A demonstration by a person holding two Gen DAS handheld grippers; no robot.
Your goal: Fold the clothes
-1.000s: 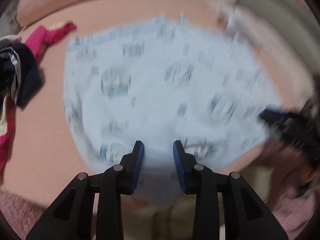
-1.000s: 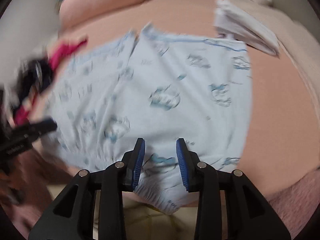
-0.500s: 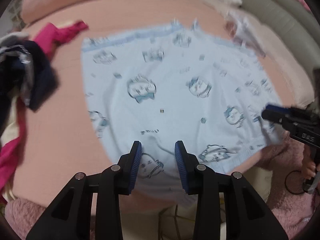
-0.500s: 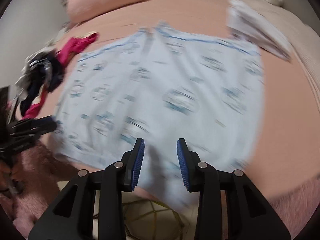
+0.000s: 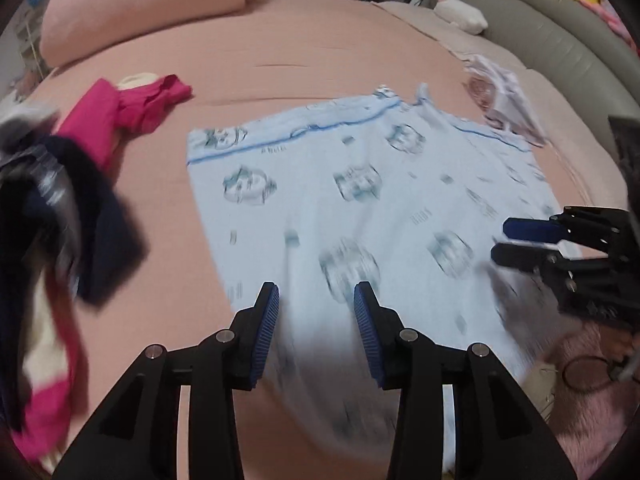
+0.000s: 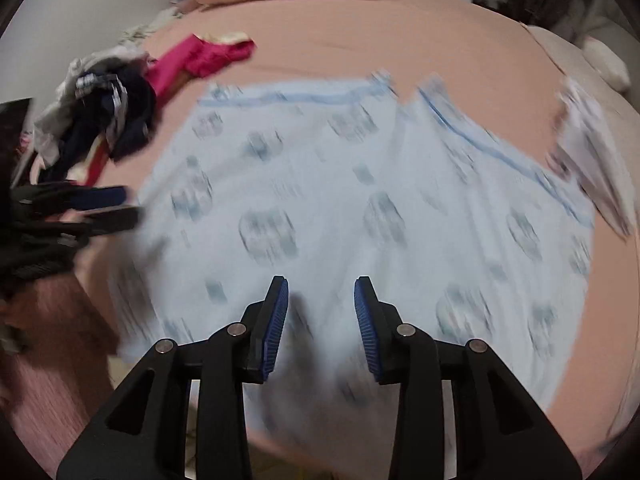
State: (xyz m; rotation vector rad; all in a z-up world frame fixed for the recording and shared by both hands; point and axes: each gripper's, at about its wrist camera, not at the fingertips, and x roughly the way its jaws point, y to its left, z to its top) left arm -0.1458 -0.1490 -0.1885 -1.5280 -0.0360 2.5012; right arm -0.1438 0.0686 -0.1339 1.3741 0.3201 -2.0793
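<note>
your left gripper has just been opening, its jaws apart with the pale blue shorts showing between them. the right gripper also stands apart. the shorts lie flatter now across the bed, waistband at its near edge, ready for folding.

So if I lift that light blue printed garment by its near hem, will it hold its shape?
Probably not. The light blue garment lies thin and flat on the bed, its far edge rumpled, so it likely droops between grip points. It looks light, and may drag and bunch if pushed.
</note>
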